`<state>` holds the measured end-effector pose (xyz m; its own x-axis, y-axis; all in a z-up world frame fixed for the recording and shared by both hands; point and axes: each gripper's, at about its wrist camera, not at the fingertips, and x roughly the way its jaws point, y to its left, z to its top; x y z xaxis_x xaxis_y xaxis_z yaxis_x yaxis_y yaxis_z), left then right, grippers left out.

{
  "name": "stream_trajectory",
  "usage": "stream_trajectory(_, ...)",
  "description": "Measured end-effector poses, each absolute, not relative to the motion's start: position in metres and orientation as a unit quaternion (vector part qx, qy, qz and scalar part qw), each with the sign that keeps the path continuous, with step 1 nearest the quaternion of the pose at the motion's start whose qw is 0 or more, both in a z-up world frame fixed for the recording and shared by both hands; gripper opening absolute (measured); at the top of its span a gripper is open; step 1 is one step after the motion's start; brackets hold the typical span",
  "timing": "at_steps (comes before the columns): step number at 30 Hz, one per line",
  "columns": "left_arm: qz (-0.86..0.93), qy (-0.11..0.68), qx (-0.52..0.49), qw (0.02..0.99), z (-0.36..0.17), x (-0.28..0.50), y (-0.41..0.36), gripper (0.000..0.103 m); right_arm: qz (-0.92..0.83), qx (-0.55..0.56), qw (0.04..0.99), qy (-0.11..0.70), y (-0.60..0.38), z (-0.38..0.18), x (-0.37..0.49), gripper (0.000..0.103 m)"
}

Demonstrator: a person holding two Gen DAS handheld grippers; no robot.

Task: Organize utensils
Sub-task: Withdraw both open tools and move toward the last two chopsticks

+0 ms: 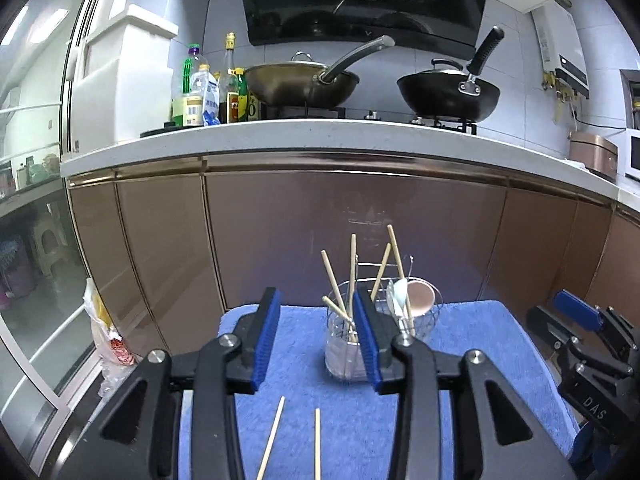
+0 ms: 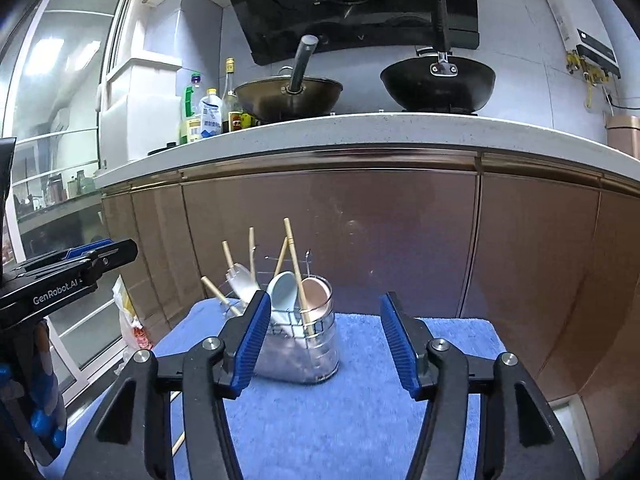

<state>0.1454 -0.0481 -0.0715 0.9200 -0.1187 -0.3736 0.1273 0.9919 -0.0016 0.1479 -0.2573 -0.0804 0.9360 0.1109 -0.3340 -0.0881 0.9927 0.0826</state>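
A clear utensil holder (image 1: pixel 346 354) (image 2: pixel 304 354) with a wire rack stands on a blue towel (image 1: pixel 480 344) (image 2: pixel 328 420). Several wooden chopsticks (image 1: pixel 352 272) (image 2: pixel 294 264) stick up from it, beside a white spoon, a pale blue spoon (image 1: pixel 400 296) (image 2: pixel 282 290) and a pink spoon (image 1: pixel 420 298) (image 2: pixel 316 294). Two loose chopsticks (image 1: pixel 316 444) lie on the towel in the left wrist view, below my left gripper (image 1: pixel 316 334). That gripper is open and holds nothing. My right gripper (image 2: pixel 322 340) is open too, empty, just in front of the holder.
Brown cabinet doors (image 2: pixel 360 232) rise right behind the towel under a white counter (image 1: pixel 320 140). Two woks (image 1: pixel 304 84) (image 1: pixel 448 92) and several bottles (image 1: pixel 208 92) sit on it. A plastic bag (image 1: pixel 106 340) lies on the floor at the left, by a glass door.
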Motion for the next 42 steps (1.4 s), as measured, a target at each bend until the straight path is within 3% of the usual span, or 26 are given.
stream_trajectory(21, -0.049, 0.212, 0.048, 0.975, -0.074, 0.081, -0.042, 0.036, 0.054, 0.047, 0.976, 0.207, -0.255, -0.083, 0.081, 0.057)
stream_trajectory(42, -0.040, 0.276, 0.043, 0.959, -0.115, 0.109, -0.017, 0.036, 0.067, 0.037, 0.959, 0.272, -0.237, -0.112, 0.103, 0.057)
